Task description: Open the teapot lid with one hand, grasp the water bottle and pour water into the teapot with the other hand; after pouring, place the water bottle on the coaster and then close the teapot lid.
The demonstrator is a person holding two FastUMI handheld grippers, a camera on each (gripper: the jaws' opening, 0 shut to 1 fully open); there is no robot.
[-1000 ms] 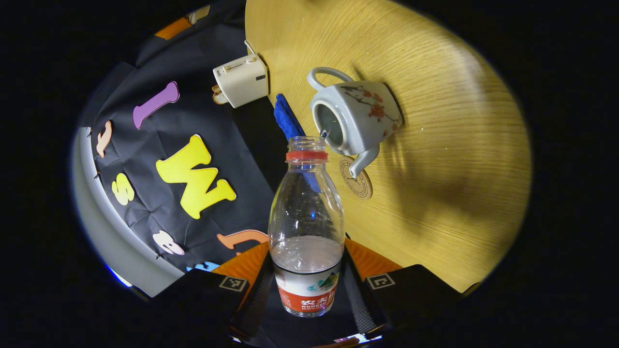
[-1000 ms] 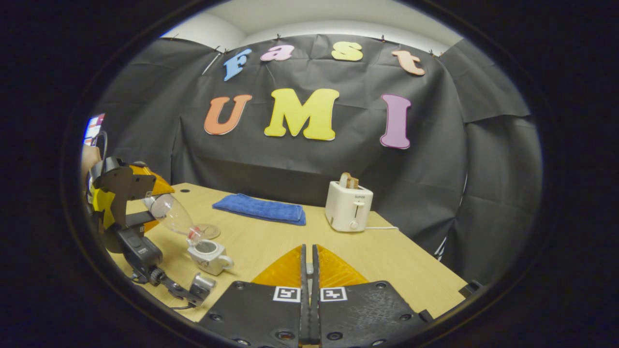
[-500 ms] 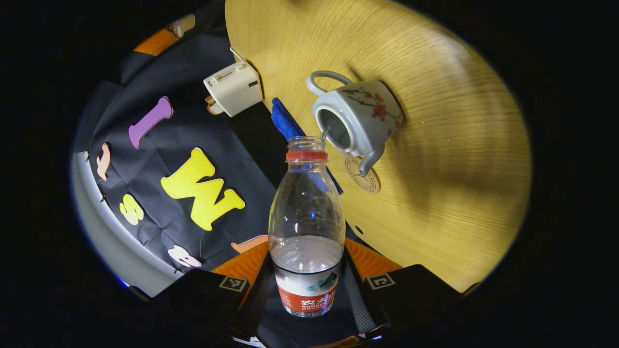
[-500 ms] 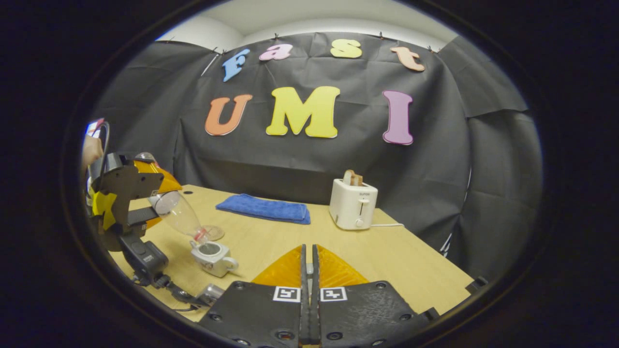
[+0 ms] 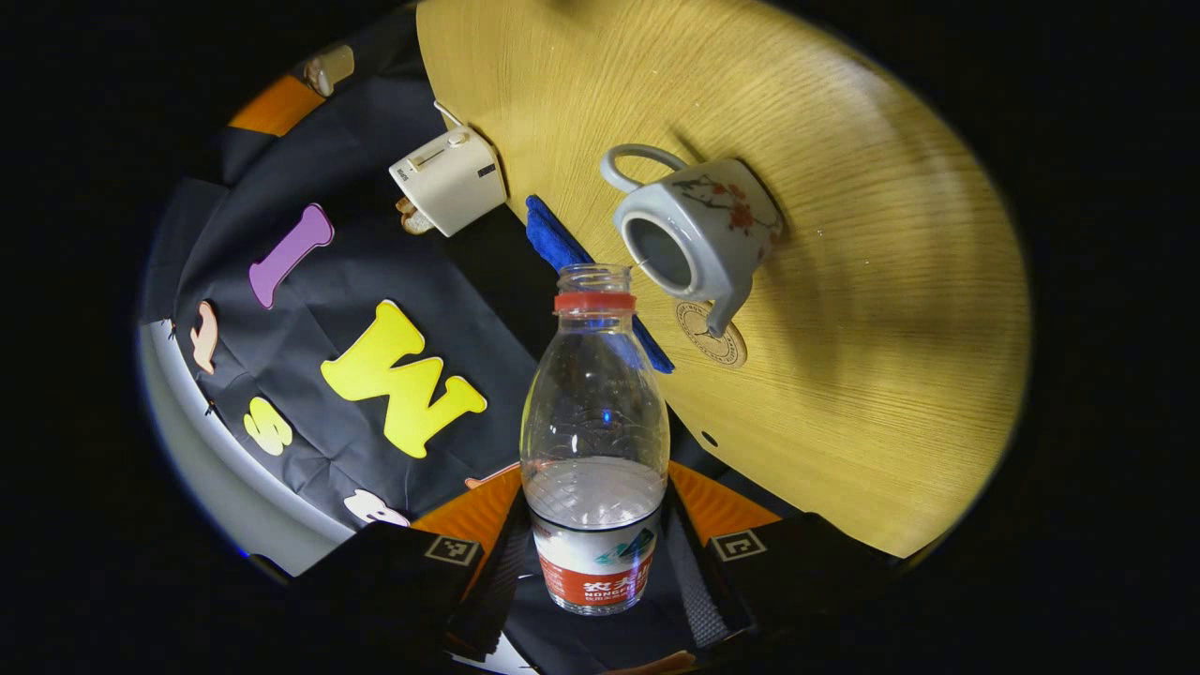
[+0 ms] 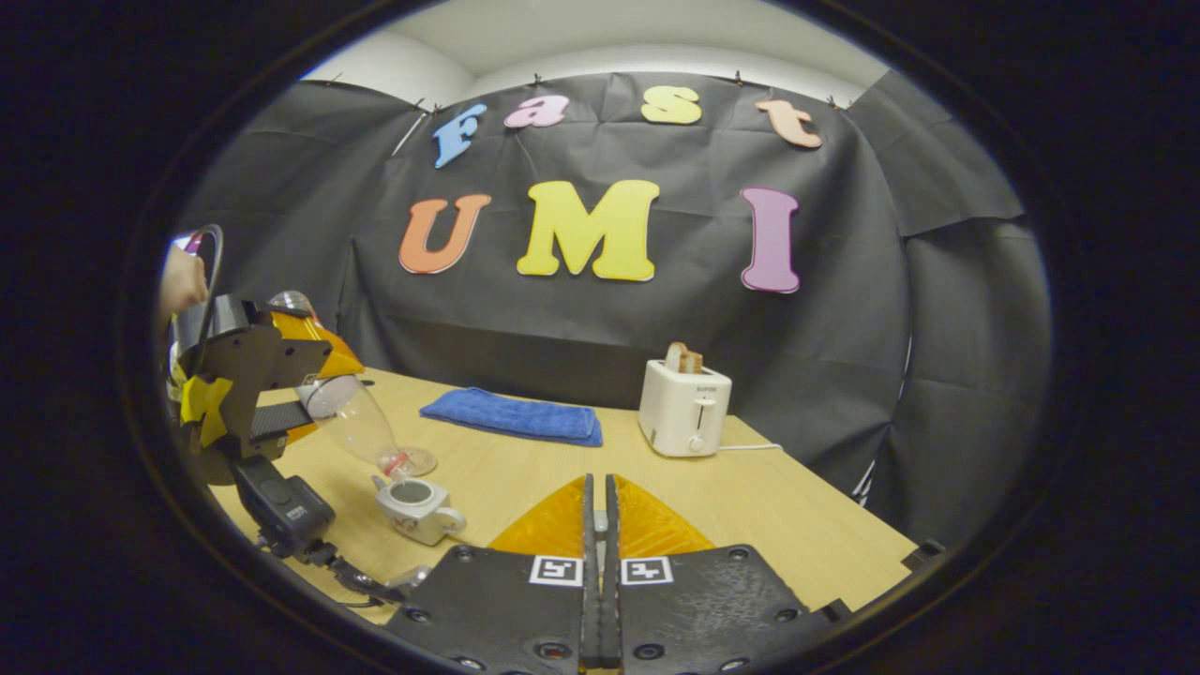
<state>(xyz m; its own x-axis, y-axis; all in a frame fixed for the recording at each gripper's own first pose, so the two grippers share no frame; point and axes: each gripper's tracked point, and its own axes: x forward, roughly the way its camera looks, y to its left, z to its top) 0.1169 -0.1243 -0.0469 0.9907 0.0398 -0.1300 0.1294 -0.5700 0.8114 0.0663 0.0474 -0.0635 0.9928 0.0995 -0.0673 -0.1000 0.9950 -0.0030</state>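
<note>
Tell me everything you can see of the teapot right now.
The teapot is a small pale grey-white pot, ceramic by its look, with a red blossom sprig painted on its side, a loop handle and a short spout. It stands upright on the wooden table, lid off, mouth open and dark inside. Its spout points toward the round coaster. The tilted water bottle hangs neck-down just above it, held in the left gripper.

Sharp, evenly lit frames (fisheye-bent edges), soft shadows on table (image 5: pixel 844 187).

Black gripper (image 6: pixel 598 600) bodies carry square coded markers, screws, orange inner panels and a cable.
</note>
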